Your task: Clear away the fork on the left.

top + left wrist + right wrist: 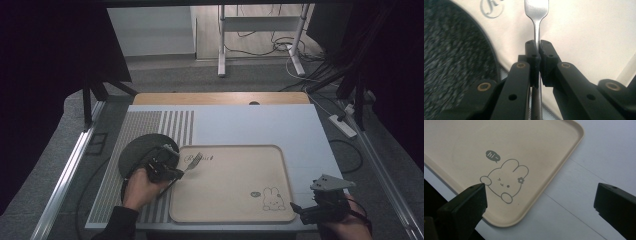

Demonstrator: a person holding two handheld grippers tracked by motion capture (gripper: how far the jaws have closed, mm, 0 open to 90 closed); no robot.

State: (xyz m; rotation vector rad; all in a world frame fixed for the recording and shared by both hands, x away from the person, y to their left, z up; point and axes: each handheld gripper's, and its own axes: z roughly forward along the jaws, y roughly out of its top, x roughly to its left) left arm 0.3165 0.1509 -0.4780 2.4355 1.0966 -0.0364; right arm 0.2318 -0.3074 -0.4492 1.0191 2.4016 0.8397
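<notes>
Fork (536, 10) clamped at the neck between the closed fingers (533, 53) of the left gripper (176, 172), tines pointing forward over the near-left part of the tray (230, 200), handle running back under the gripper body. Held just above the tray or touching it, hard to say from the high view. Tines close beside a grey script print (199, 158) at the tray's far-left corner. Beige tray, square with rounded corners and a low rim, lying flat on the white surface (250, 125). Printed bunny (505, 180) with a small flower by its ear and a dark "hi~" bubble (492, 155) at the tray's near-right corner. Dark round mat (136, 150) left of the tray, on a striped part of the surface, partly under the left gripper and touching or just beside the tray's left edge. Left hand (140, 187) wrapped round the gripper, dark sleeve entering from the bottom. Right gripper (300, 210) near the surface's near-right corner, just off the tray's right edge, grey three-cornered plate (331, 183) on top. Right fingers (464, 207) spread wide apart, gripping nothing, one hanging over the tray's corner by the bunny, the other over bare white surface. Beyond the surface, grey floor, white frame legs (221, 40) and loose cables (305, 75).
</notes>
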